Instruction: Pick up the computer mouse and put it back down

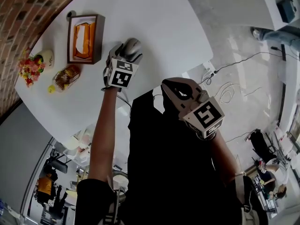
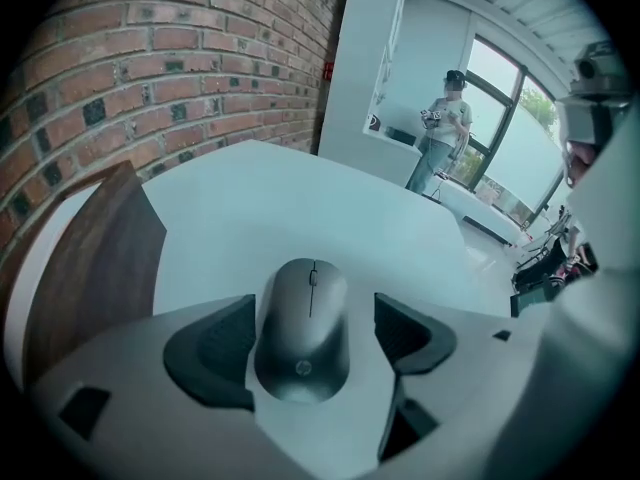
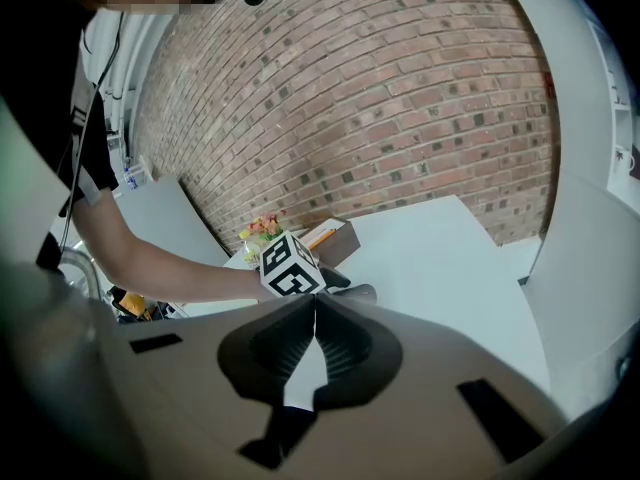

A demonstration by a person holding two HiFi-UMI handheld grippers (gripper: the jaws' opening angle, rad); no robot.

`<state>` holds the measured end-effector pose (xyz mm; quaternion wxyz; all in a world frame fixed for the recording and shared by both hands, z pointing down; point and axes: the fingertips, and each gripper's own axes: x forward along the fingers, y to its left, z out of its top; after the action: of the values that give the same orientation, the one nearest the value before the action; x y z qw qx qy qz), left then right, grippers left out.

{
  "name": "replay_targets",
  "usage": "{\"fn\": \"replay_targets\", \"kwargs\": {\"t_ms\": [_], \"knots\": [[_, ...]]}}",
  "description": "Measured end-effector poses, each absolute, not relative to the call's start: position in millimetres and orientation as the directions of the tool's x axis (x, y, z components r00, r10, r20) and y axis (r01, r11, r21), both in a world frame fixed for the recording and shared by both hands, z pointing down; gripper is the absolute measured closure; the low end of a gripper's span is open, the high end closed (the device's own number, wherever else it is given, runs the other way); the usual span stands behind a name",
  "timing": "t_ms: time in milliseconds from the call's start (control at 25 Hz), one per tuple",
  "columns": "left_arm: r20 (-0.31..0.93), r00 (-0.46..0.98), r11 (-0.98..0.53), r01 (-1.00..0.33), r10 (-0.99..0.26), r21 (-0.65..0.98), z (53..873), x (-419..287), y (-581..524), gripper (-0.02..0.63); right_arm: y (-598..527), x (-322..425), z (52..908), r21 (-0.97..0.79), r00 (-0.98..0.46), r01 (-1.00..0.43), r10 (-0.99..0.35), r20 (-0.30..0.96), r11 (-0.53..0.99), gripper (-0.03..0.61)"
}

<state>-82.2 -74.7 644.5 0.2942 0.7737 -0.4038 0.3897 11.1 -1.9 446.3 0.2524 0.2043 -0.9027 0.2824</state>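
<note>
A grey computer mouse lies flat on the white round table. My left gripper reaches down over it, its marker cube toward me. In the left gripper view the mouse sits between the two dark pads, with a clear gap on the right side, so my left gripper is open around it. My right gripper hangs off the table's near edge, in front of my body. Seen in its own view, the right gripper is shut with nothing in it, and the left gripper's cube and the mouse lie beyond.
A wooden tissue box stands to the left of the mouse, a flower pot and a snack bag nearer the table's left edge. A brick wall runs behind. Cables lie on the floor. A person stands far off.
</note>
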Motion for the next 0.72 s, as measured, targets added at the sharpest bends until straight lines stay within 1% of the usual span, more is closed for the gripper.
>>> {"fn": "replay_targets", "kwargs": {"t_ms": [240, 560, 600, 640, 680, 720], "knots": [[0.860, 0.371, -0.531, -0.835, -0.350, 0.144, 655.0, -83.9, -77.1, 0.249, -2.2, 13.6, 452.3, -0.411, -0.777, -0.534, -0.238, 0.583, 0.739, 0.561], [0.874, 0.342, -0.534, -0.837, -0.345, 0.117, 656.8, -84.0, -81.6, 0.250, -5.4, 14.0, 451.2, -0.415, -0.775, -0.546, -0.251, 0.580, 0.728, 0.561], [0.878, 0.336, -0.534, -0.838, -0.342, 0.112, 658.4, -84.8, -81.7, 0.253, -5.6, 13.9, 451.5, -0.415, -0.775, -0.547, -0.253, 0.578, 0.727, 0.561], [0.881, 0.327, -0.533, -0.840, -0.341, 0.106, 659.7, -85.8, -82.1, 0.266, -5.6, 14.0, 452.0, -0.416, -0.775, -0.548, -0.254, 0.578, 0.726, 0.561], [0.884, 0.320, -0.532, -0.841, -0.341, 0.099, 660.5, -86.6, -82.4, 0.293, -5.7, 14.3, 452.3, -0.415, -0.774, -0.550, -0.255, 0.579, 0.725, 0.561], [0.885, 0.315, -0.533, -0.841, -0.343, 0.093, 660.7, -86.8, -82.6, 0.299, -5.7, 15.0, 452.4, -0.415, -0.773, -0.551, -0.256, 0.580, 0.724, 0.561]]}}
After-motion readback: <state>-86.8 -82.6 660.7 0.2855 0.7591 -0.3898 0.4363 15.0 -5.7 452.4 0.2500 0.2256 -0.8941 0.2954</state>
